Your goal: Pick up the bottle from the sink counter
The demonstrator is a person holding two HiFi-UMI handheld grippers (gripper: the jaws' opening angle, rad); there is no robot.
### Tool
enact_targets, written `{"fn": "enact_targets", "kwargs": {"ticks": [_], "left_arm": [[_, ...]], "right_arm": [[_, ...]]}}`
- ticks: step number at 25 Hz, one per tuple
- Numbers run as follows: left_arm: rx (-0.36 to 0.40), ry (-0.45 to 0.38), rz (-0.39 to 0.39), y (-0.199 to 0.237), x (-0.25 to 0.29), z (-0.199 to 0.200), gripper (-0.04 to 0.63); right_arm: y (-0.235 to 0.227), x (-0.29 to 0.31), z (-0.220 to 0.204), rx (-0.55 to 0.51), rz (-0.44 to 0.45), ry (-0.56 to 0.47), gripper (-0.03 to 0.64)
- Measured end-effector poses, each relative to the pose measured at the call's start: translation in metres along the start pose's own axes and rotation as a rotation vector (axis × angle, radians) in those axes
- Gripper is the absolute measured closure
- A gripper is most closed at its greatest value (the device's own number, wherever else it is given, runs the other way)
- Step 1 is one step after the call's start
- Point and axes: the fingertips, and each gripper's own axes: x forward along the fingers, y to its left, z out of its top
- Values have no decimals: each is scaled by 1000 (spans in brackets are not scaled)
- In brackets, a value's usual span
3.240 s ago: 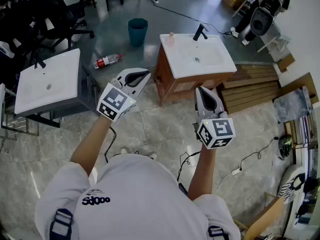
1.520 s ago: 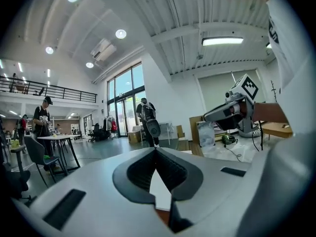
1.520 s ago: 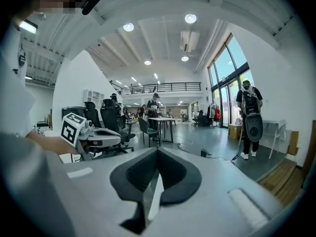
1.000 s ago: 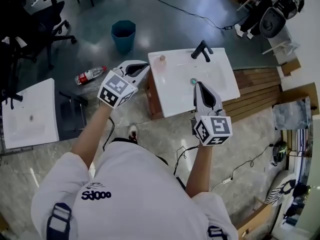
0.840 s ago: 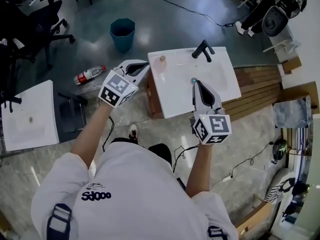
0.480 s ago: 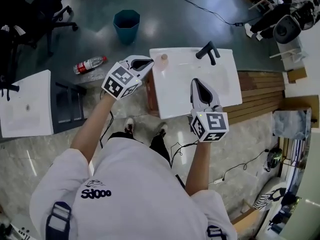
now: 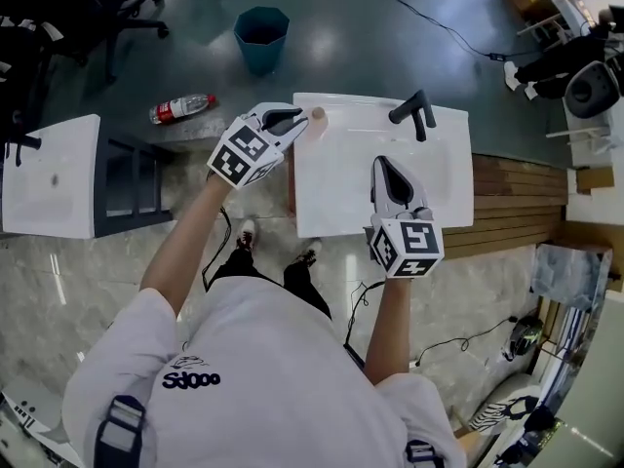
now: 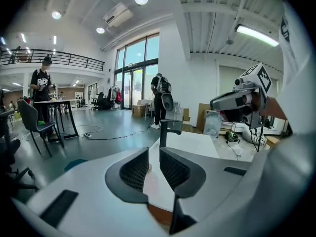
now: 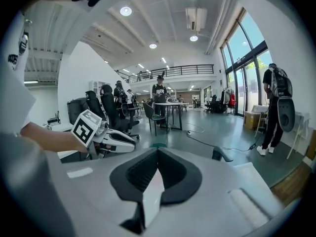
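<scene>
A small bottle with a pinkish cap (image 7: 317, 115) stands at the far left corner of the white sink counter (image 7: 336, 198). The tips of my left gripper (image 7: 297, 118) are right beside it. Its jaws have just been opening and stand a narrow gap apart. In the left gripper view the bottle (image 8: 149, 167) peeks through that gap, with the left gripper (image 8: 154, 153) not pressing on it. My right gripper (image 7: 379, 163) hovers over the basin, shut and empty; in the right gripper view its tips (image 9: 158, 150) meet.
A black faucet (image 7: 414, 113) stands at the counter's far edge. On the floor beyond lie a teal bin (image 7: 261, 37) and a red-labelled plastic bottle (image 7: 183, 108). Another white sink (image 7: 49, 174) stands at the left, wooden pallets (image 7: 512, 203) at the right.
The person has walked up to the sink and both grippers came forward and lower. The left gripper's tips reached the small bottle and parted slightly. The right gripper now hangs over the basin.
</scene>
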Motion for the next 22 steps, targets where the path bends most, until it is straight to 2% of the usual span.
{"fn": "enact_targets", "kwargs": {"ticks": [9,17,22], "left_arm": [[-39,82,0,12,42,-36,459],[-58,97,-7,21,81,-65,413],[-62,99,-37,21,95,-76,403]], "right_arm": [[-17,21,-29,49,37,63,607],[-31,33,-39,95,-11,59,607],[-36,30,-40,77,-9,36,607]]}}
